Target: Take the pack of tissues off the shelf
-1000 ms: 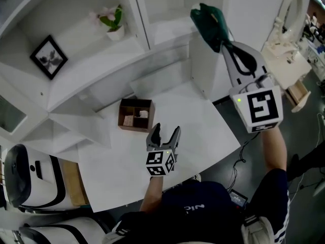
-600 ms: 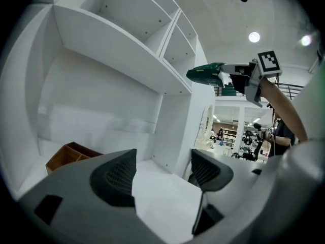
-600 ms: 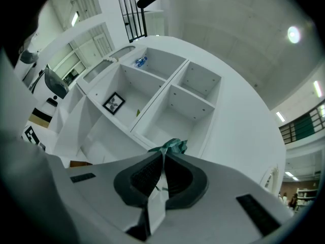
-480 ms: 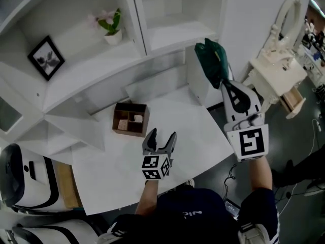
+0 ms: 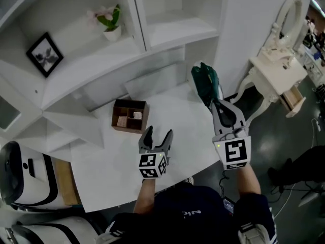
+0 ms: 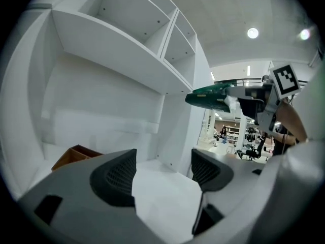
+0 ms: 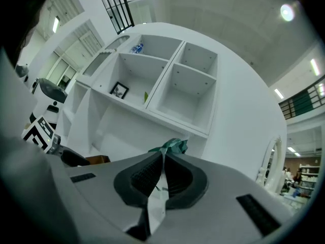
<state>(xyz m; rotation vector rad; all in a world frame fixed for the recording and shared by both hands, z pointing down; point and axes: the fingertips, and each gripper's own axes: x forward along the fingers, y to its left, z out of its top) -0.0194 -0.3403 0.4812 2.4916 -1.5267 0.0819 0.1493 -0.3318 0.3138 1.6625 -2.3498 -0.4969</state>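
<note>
Your right gripper (image 5: 216,101) has its jaws pinched shut on the soft dark-green pack of tissues (image 5: 204,83). Only the right gripper view shows how: the pads clamp a thin pale flap at the pack's near end. The head view places the pack in the air, off the white shelf unit (image 5: 172,29) and above the far right corner of the white tabletop (image 5: 177,121). The left gripper view shows it side-on, lying roughly level.

Your left gripper (image 5: 157,136) hangs over the near middle of the tabletop, jaws wide apart with nothing between them. The brown wooden compartment box (image 5: 129,116) sits just beyond it, to the left.

A small blue bottle (image 7: 136,48) on a top shelf shows only in the right gripper view.
</note>
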